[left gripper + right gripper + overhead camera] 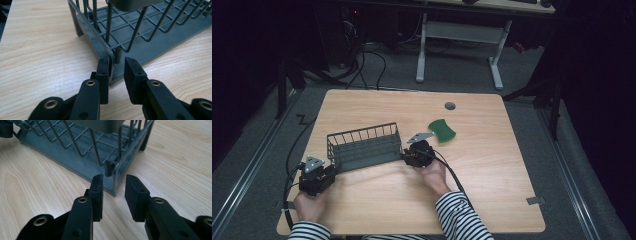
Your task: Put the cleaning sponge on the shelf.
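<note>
The wire basket [364, 146] sits on the table [492, 165] between both claws. The left claw [117, 72] straddles one bottom corner – one pad touching the frame, the other apart. The right claw [113, 195] brackets the opposite corner, slightly open, gripping nothing.

The wire basket [364, 145] stands on the bench [492, 165], left of its middle. The left hand-held gripper [330, 169] sits at the basket's near left corner, its jaws on either side of the corner rim. The right hand-held gripper [404, 156] sits at the near right corner. A sponge [442, 131] lies just behind the right hand-held gripper, right of the basket. A round hole [450, 105] lies behind the sponge.
</note>
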### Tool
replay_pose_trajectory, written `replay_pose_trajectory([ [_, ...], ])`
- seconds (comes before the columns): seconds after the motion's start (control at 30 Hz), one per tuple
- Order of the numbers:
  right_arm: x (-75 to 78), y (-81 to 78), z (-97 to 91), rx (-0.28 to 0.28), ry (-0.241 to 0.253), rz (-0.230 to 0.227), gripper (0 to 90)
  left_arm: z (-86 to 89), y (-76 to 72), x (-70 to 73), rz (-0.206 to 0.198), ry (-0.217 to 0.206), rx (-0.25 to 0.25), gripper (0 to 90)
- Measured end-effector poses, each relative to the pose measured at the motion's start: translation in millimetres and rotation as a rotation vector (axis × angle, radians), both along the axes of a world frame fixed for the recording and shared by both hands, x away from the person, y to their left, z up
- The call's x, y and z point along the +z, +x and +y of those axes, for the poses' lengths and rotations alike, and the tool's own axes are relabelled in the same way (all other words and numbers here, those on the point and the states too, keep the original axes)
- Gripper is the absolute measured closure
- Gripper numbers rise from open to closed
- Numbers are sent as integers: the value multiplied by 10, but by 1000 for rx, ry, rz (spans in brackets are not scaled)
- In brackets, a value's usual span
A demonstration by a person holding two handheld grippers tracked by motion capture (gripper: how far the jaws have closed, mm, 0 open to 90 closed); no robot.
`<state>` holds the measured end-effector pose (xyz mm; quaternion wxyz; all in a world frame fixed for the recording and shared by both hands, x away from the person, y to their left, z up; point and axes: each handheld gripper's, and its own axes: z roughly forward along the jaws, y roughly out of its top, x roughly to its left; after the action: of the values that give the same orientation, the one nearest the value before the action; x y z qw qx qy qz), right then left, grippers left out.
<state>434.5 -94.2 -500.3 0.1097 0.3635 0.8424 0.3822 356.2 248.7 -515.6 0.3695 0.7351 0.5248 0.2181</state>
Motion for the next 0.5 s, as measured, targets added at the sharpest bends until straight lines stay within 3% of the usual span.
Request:
replay_pose_trajectory([
  [0.3,-19,43,65,-9,-20,-6,850,50,-8,-6,-3,2,0,859],
  [0.5,-11,23,58,-6,-42,-23,865,40,-23,-8,-16,22,-29,866],
])
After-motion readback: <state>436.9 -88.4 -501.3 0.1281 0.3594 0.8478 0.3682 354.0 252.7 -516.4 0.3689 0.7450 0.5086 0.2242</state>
